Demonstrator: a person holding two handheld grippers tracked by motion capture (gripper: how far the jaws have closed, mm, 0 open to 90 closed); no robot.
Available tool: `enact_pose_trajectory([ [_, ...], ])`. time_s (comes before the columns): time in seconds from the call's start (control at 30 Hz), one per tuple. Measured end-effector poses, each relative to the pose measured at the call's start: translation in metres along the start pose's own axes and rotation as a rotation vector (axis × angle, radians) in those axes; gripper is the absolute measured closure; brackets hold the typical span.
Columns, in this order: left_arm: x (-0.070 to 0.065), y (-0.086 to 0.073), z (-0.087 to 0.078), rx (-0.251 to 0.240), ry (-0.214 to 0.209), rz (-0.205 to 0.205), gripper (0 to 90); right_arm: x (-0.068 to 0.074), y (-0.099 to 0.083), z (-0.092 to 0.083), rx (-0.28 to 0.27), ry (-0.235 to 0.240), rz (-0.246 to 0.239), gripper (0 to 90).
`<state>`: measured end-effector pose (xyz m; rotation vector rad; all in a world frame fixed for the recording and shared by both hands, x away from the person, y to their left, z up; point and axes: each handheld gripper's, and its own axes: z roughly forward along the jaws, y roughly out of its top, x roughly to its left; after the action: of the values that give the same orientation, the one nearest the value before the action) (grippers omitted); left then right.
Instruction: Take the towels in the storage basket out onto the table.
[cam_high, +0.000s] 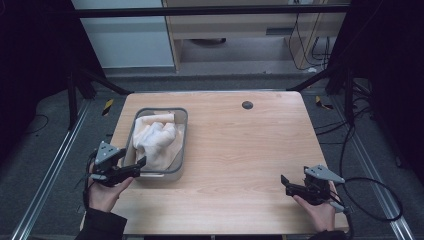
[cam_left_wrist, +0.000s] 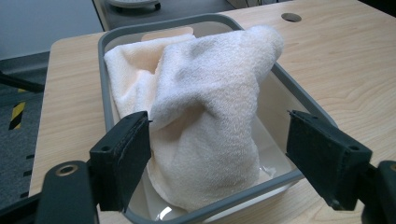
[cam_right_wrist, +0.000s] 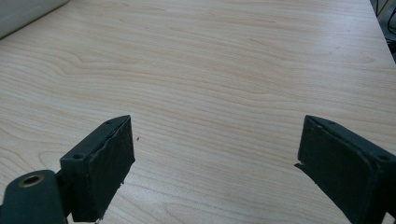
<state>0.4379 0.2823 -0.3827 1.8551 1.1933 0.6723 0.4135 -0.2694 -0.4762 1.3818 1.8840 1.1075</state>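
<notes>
A cream towel (cam_left_wrist: 205, 126) lies heaped in a grey bin (cam_high: 181, 150) near the bench's (cam_high: 240, 150) left edge. The left claw (cam_high: 142, 163) hangs at the bin's near rim, jaws apart, empty. The right claw (cam_high: 283, 180), also spread, hovers near the front right corner.

- Left gripper (cam_high: 141, 163): black body, a grey three-cornered plate sitting on top, thin black cable trailing off near the hand.
- Right gripper (cam_high: 283, 181): same black build, grey plate showing small screw dots, thick black cable looping away on the right.
- Jaws in both gripper views: flat, blocky, matte black pads, small screw holes showing in their top faces, a brass-ringed hole sitting on the near left arm.
- Person is wearing dark sleeves (cam_high: 102, 226), showing at the near edge.
</notes>
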Motion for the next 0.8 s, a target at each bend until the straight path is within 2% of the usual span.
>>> enact_pose_trajectory([
  [0.07,-0.002,0.005,0.004,0.022,-0.014,0.016,21.3,0.0,0.0,0.0,0.0,0.004,0.001,10.6],
  [0.6,-0.009,0.03,0.024,0.121,-0.03,0.122,21.3,0.0,-0.001,0.003,0.016,0.013,-0.011,10.6],
  [0.63,-0.01,0.032,0.027,0.129,-0.031,0.131,21.3,0.001,0.0,0.002,0.022,0.017,-0.001,10.5],
  [0.8,-0.011,0.034,0.035,0.145,-0.027,0.14,21.3,0.001,-0.001,0.003,0.026,0.02,-0.002,10.5],
])
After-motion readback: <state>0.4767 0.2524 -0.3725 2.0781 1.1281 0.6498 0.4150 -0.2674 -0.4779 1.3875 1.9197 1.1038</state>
